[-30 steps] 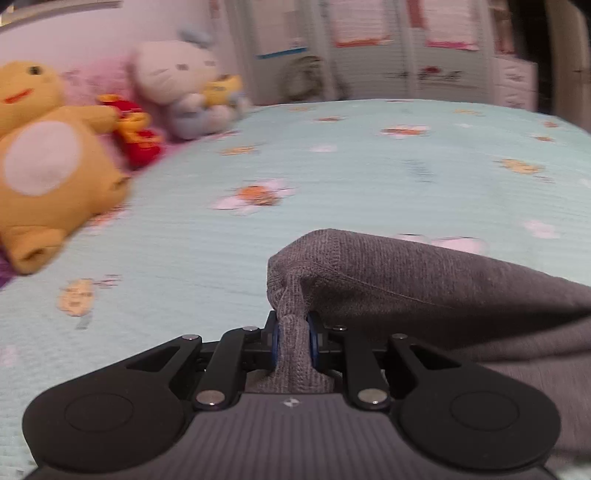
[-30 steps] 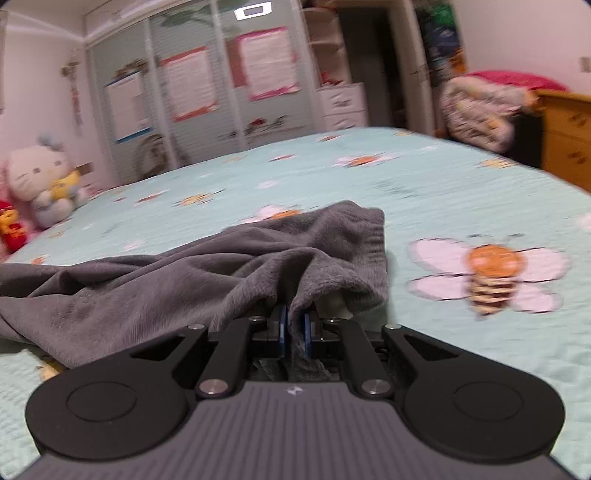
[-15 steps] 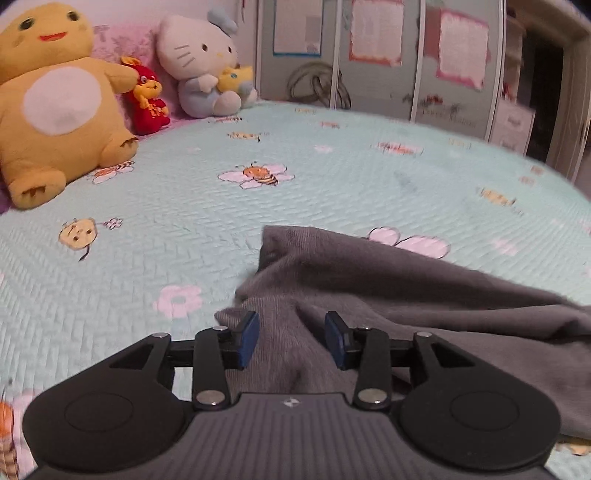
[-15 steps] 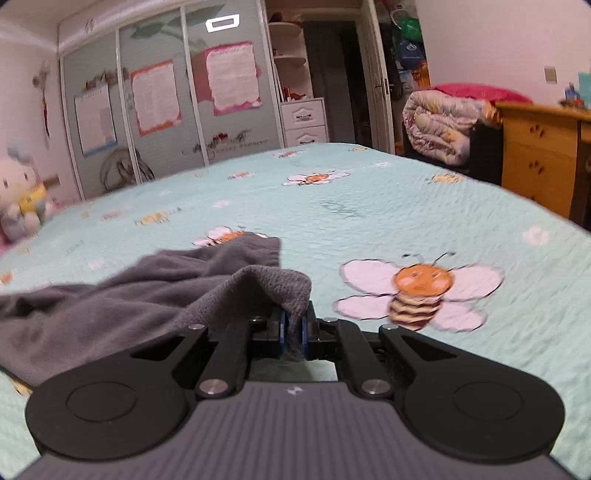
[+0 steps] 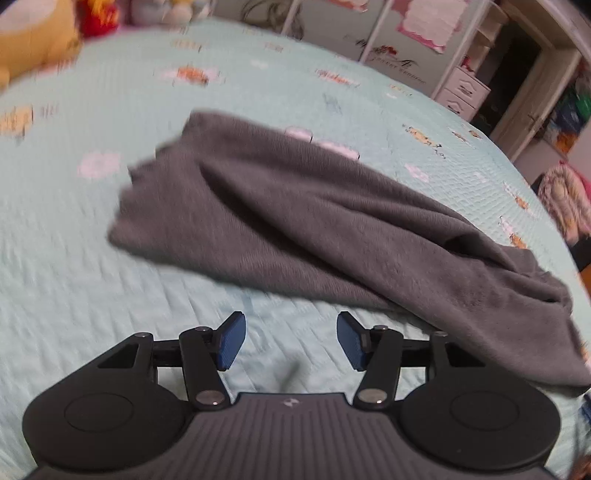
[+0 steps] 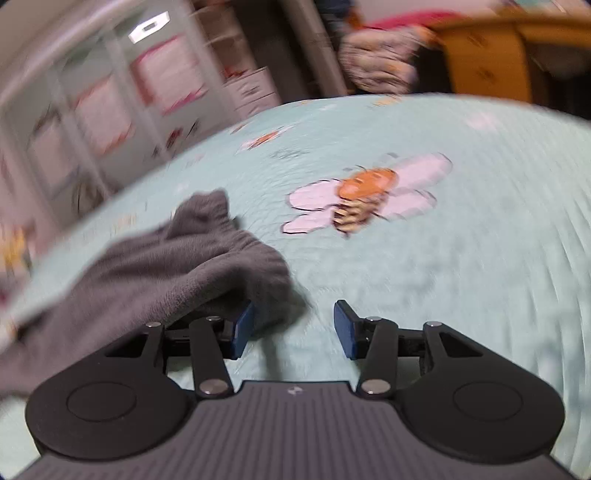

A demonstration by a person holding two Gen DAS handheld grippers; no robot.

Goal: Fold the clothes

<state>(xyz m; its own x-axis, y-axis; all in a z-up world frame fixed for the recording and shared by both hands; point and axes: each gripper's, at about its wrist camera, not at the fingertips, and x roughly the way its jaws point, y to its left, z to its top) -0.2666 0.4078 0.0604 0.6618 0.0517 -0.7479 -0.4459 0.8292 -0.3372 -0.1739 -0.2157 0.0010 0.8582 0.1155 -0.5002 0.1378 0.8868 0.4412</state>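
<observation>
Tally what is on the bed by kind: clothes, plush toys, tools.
Clothes: 1, the grey garment
Plush toys: 3, yellow plush, red plush, pale plush, all blurred at the picture's edge
Tools: 2, left tool and right tool; both have just been opening, with nothing between their jaws
Total: 6

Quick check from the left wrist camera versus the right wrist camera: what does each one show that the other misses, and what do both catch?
Left wrist only: the grey garment nearly whole, lying crumpled on the bed ahead of the open left hand-held gripper, and blurred plush toys at the far edge.

Right wrist only: the big bee print on the bedspread, a wooden dresser, and the open right hand-held gripper beside one bunched end of the garment.

Both: the garment released, nothing between either gripper's jaws, which have just been opening, the pale green bedspread and the wardrobe doors.
</observation>
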